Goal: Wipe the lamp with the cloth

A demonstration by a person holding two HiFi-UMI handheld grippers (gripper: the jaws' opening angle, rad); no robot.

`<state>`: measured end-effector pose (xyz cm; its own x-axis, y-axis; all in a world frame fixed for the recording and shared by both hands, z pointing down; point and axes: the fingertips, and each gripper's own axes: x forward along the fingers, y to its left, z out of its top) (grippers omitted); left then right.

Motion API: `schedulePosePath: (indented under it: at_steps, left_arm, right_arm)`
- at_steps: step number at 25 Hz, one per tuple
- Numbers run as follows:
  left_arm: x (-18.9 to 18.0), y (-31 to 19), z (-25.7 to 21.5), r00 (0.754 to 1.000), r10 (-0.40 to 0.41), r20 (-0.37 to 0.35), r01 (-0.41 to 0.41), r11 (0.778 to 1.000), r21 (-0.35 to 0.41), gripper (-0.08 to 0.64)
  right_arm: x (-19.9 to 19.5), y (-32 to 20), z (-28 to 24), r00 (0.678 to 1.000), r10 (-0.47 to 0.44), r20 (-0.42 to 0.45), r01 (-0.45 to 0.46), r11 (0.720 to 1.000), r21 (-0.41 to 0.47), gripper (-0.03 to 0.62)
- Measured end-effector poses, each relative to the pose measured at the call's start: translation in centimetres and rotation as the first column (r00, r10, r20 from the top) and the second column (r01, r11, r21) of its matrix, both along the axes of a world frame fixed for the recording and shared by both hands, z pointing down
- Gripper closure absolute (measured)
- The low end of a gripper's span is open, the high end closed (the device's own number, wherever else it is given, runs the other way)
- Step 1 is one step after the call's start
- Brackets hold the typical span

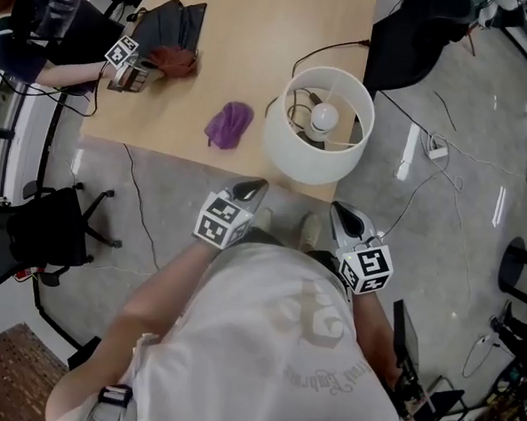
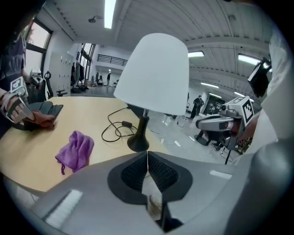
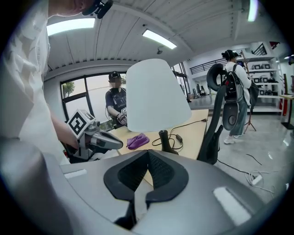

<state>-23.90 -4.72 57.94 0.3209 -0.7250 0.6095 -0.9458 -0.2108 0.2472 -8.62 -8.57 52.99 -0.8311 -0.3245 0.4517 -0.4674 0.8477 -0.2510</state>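
Note:
A lamp with a white shade (image 1: 318, 124) stands near the front edge of the light wooden table (image 1: 256, 36). A crumpled purple cloth (image 1: 229, 123) lies on the table to its left. Both grippers hover off the table's front edge, in front of the lamp. My left gripper (image 1: 256, 187) is shut and empty, its tip near the table edge between cloth and lamp. My right gripper (image 1: 337, 210) is also shut and empty, below the shade. The left gripper view has the lamp (image 2: 154, 73) ahead and the cloth (image 2: 76, 149) to the left. The right gripper view shows the lamp (image 3: 156, 96) and the cloth (image 3: 137, 140) behind it.
Another person at the table's far left holds a gripper (image 1: 126, 63) by a reddish cloth (image 1: 175, 62) on a dark mat. The lamp's cord (image 1: 331, 47) trails across the table toward a black chair (image 1: 417, 37). An office chair (image 1: 40, 227) stands left; a power strip (image 1: 411, 152) lies on the floor.

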Motion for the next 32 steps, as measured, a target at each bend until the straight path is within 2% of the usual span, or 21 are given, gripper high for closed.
schedulePosePath:
  at_steps: [5,8,10,14,18,20,23,25,27,32]
  left_arm:
    - [-5.0,-1.0,2.7,0.995,0.001,0.098,0.003,0.999,-0.045,0.549]
    - [-8.6,-2.7,4.0,0.982,-0.01,0.191,0.022,0.998,-0.059,0.499]
    - [-11.1,-4.2,4.4,0.959,-0.008,0.283,0.024,0.998,-0.054,0.464]
    - [-15.7,-7.3,5.9,0.89,0.033,0.454,0.013,0.995,-0.099,0.373]
    - [-17.5,-9.1,8.4,0.834,0.13,0.536,-0.029,0.981,-0.193,0.305]
    - [-17.9,-9.1,10.0,0.819,0.174,0.547,-0.039,0.968,-0.248,0.293]
    - [-18.6,-8.4,11.5,0.828,0.183,0.53,-0.011,0.95,-0.311,0.314]
    - [-18.5,-8.2,11.7,0.837,0.177,0.518,-0.001,0.947,-0.321,0.406]
    - [-18.2,-8.0,11.7,0.843,0.184,0.505,-0.014,0.947,-0.322,0.443]
    - [-17.2,-7.1,9.8,0.879,0.183,0.44,-0.062,0.96,-0.275,0.457]
  right_arm:
    - [-1.0,1.3,0.3,0.996,0.086,-0.025,-0.086,0.996,-0.012,0.578]
    - [-1.6,2.0,0.3,0.991,0.127,-0.035,-0.127,0.992,-0.009,0.578]
    - [-1.6,2.3,0.1,0.987,0.155,-0.039,-0.156,0.988,-0.01,0.578]
    - [-0.7,3.1,0.0,0.973,0.225,-0.055,-0.225,0.974,-0.005,0.578]
    - [1.0,3.9,-0.1,0.947,0.313,-0.064,-0.314,0.949,0.0,0.578]
    - [1.7,4.5,-0.1,0.934,0.351,-0.067,-0.352,0.936,0.0,0.578]
    - [2.7,5.0,-0.1,0.916,0.395,-0.066,-0.396,0.918,0.004,0.578]
    - [3.3,5.1,0.0,0.907,0.417,-0.062,-0.417,0.909,0.005,0.578]
    - [3.7,5.1,0.2,0.9,0.432,-0.06,-0.432,0.902,0.006,0.578]
    - [3.5,5.3,0.4,0.901,0.431,-0.058,-0.431,0.902,0.006,0.578]
